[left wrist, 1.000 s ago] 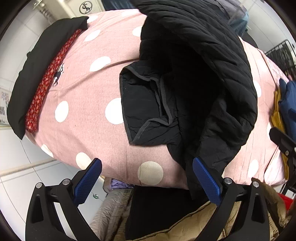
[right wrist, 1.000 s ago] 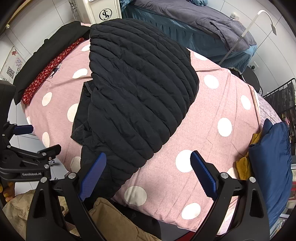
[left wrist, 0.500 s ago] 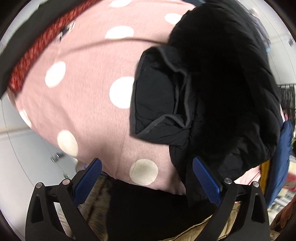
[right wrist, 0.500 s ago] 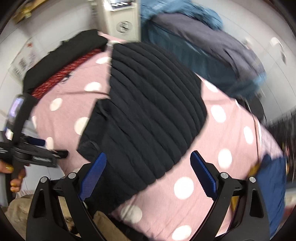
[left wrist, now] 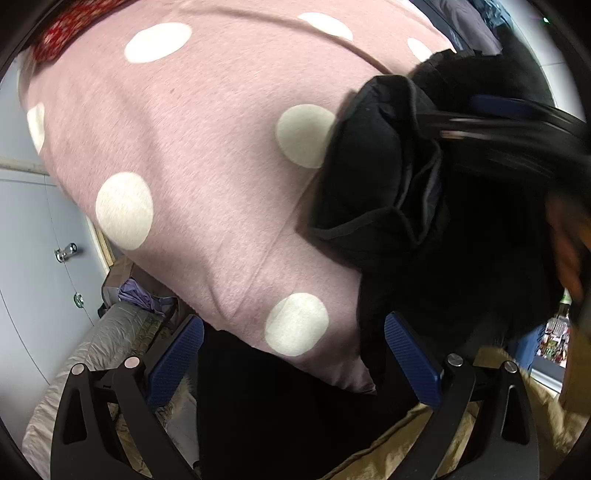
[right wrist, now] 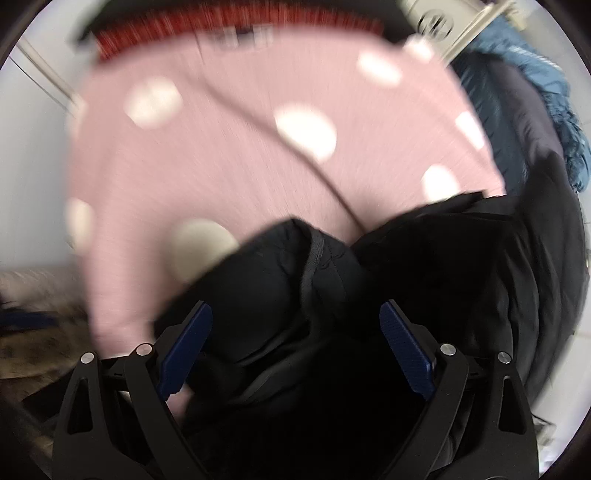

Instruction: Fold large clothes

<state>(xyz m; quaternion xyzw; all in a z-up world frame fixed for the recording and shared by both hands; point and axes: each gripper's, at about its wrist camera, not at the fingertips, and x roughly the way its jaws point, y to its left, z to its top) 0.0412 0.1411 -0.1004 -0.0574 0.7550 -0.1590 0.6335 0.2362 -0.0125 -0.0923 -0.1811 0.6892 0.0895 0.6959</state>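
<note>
A large black quilted jacket (left wrist: 424,206) lies bunched on a pink bed cover with white dots (left wrist: 207,155); its hem hangs over the near edge. My left gripper (left wrist: 295,354) is open, low at the bed's near edge, the jacket's hanging hem just beside its right finger (left wrist: 413,362). My right gripper (right wrist: 295,347) is open, close over the jacket's bunched edge (right wrist: 295,295), fabric lying between the jaws. The right gripper shows blurred in the left wrist view (left wrist: 509,122), above the jacket.
A red patterned and black garment (right wrist: 236,26) lies along the bed's far edge. A grey-blue bedding pile (right wrist: 535,110) is at the right. Grey cupboard doors (left wrist: 33,258) and a padded grey bundle (left wrist: 110,339) are left below the bed. Tan fabric (left wrist: 443,443) lies under my left gripper.
Both grippers have dropped closer to the bed. The right gripper swung fast down onto the jacket's near edge; its view is blurred. The left moved toward the bed's near edge. Both stay open.
</note>
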